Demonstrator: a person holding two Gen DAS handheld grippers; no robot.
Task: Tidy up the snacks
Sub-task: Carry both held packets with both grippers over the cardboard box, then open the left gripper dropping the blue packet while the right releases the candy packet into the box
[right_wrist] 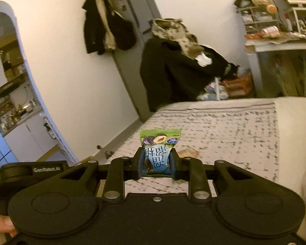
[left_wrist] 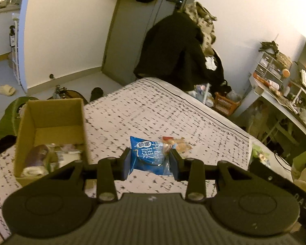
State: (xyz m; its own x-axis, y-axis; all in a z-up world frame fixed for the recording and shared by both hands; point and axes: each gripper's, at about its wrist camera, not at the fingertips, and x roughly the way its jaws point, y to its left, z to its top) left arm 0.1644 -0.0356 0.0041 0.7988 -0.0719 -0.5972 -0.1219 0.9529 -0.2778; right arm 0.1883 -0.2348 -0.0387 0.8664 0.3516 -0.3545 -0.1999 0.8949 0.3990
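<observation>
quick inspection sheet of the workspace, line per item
surface: bed with a speckled cover
job's things: blue packet held off the bed; green packet held off the bed; clear-wrapped snack lying on the bed; cardboard box on the bed, several snacks already inside
clutter: nothing seen beyond the snacks
grippers: left tool shut on the blue packet; right tool shut on the green packet
cables: dark cord off the bed's right edge
surroundings: dark coat near the door, crowded desk, slipper on the floor
</observation>
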